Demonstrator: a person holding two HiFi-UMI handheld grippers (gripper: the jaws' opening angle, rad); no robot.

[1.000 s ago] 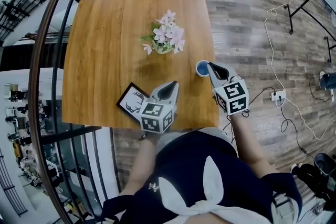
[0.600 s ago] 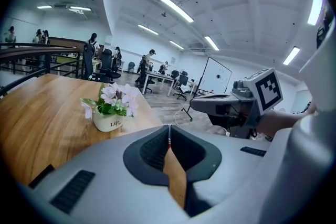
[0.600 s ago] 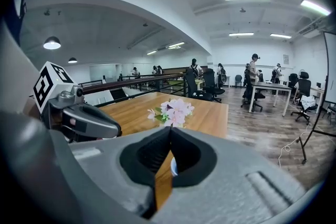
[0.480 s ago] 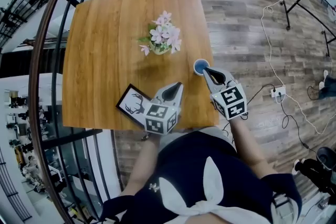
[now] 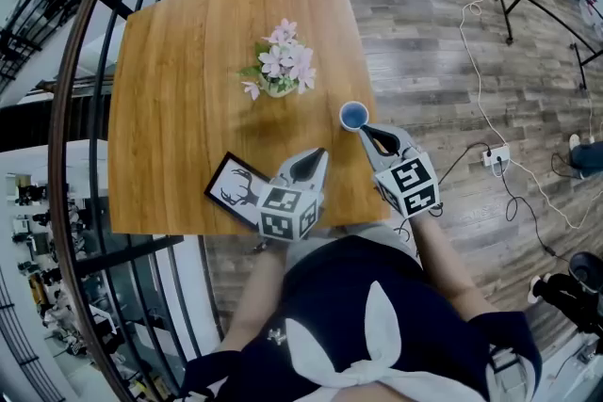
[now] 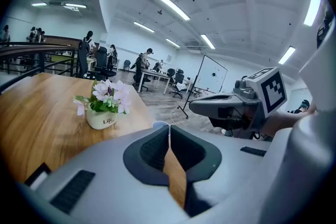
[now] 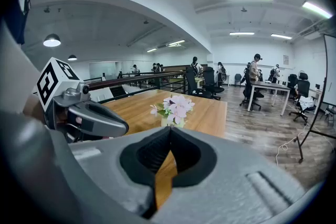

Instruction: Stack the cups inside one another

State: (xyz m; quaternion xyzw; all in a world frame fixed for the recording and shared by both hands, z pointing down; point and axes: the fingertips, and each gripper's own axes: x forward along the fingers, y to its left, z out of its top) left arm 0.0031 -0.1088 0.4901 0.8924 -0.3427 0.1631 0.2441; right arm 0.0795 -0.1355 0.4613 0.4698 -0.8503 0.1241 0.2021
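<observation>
My left gripper (image 5: 314, 155) and right gripper (image 5: 366, 133) are both clenched on nothing, low center; the blue cup (image 5: 353, 116) stands just above the right.

Half-seen things
The left hand-held gripper (image 5: 308, 164) covers a corner of the picture frame (image 5: 232, 187); its jaws hide the blue cup (image 6: 159, 124) below the rim.

Left gripper (image 6: 169, 131): grey jaws together, empty.
Pink flowers in white pot (image 6: 104, 108): ten o'clock.
Pale round cup rim (image 6: 159, 125): twelve o'clock.
Right gripper (image 6: 193, 106): two o'clock.
</observation>
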